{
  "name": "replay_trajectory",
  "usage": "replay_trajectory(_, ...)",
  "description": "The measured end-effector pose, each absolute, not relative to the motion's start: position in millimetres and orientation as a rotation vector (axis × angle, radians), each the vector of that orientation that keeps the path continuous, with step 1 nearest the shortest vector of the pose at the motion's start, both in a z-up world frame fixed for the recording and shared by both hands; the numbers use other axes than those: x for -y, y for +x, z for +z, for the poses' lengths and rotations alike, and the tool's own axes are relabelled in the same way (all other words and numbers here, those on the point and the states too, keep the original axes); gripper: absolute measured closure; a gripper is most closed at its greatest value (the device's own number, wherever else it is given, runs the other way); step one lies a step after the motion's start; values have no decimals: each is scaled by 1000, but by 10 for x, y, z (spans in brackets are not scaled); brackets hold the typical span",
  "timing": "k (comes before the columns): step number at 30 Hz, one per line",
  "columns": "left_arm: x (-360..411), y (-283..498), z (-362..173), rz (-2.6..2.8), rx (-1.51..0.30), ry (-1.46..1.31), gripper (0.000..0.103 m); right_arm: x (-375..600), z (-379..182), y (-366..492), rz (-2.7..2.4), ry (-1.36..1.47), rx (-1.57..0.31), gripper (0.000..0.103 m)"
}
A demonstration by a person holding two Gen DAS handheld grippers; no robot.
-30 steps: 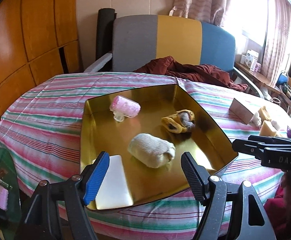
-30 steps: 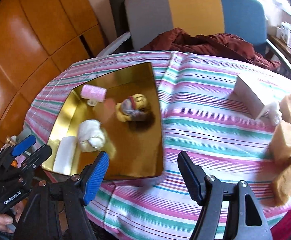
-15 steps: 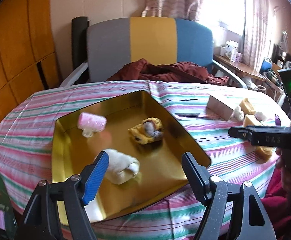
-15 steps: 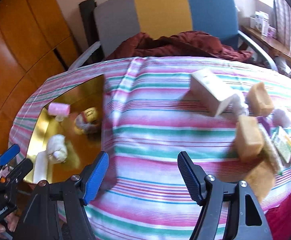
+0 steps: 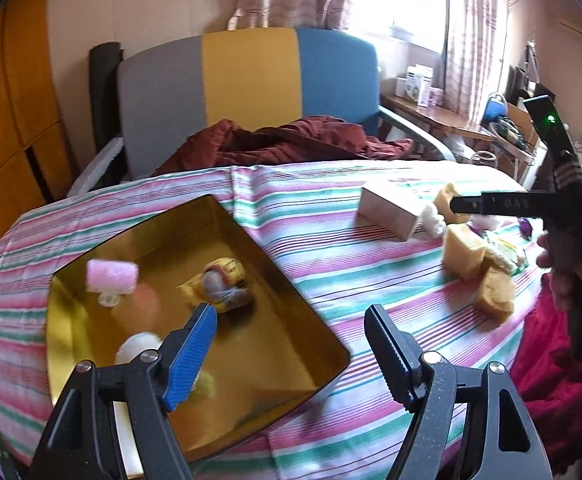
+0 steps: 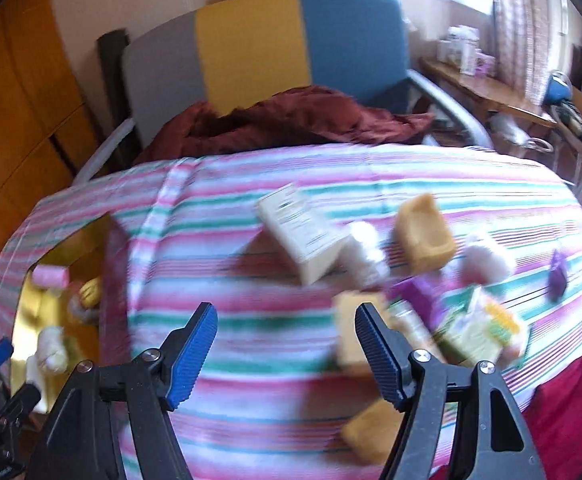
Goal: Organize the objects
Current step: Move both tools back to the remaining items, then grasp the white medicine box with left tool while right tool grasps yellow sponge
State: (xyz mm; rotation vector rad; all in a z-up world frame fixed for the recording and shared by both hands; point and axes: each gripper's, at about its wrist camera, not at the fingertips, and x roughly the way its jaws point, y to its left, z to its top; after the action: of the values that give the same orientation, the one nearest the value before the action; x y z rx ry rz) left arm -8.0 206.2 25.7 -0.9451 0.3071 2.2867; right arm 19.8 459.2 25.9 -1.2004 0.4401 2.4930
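A gold tray (image 5: 291,364) lies on the striped tablecloth at the left. In it are a pink roll (image 5: 111,276), a yellow-grey bundle (image 5: 223,285) and a cream roll (image 5: 139,347). My left gripper (image 5: 290,344) is open and empty over the tray's right rim. In the blurred right wrist view my right gripper (image 6: 285,344) is open and empty above the cloth, just left of a heap with tan blocks (image 6: 423,236), a white box (image 6: 303,236), a green packet (image 6: 479,328) and purple pieces (image 6: 557,276). The tray (image 6: 47,300) sits far left there.
A chair (image 5: 251,92) with grey, yellow and blue panels stands behind the table, dark red cloth (image 5: 291,144) draped on it. Wooden panels (image 5: 15,120) line the left wall. A cluttered side desk (image 5: 443,120) stands by the window at right. Red fabric (image 5: 547,364) hangs at the table's right edge.
Both grippers have swung to the right. The tray slid toward the left in both views, and the heap of blocks and packets came under the right gripper. Neither gripper took anything.
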Motion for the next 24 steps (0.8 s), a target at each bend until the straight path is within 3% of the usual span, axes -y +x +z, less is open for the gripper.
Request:
replay_trajectory(6,-2472,-170,298,2208,-309,-956,24,-5266,190,284,2358,-1077,-507,31)
replay_trajectory(12,-3060,-345,258,2123,-313,-1006,19,-5702,-33,536,2248,-1003,-705,31)
replay_trajectory(24,-4127,-1100,-141,2047,-152,-1292,16,-5877,-10,680,2254,-945,-885,30)
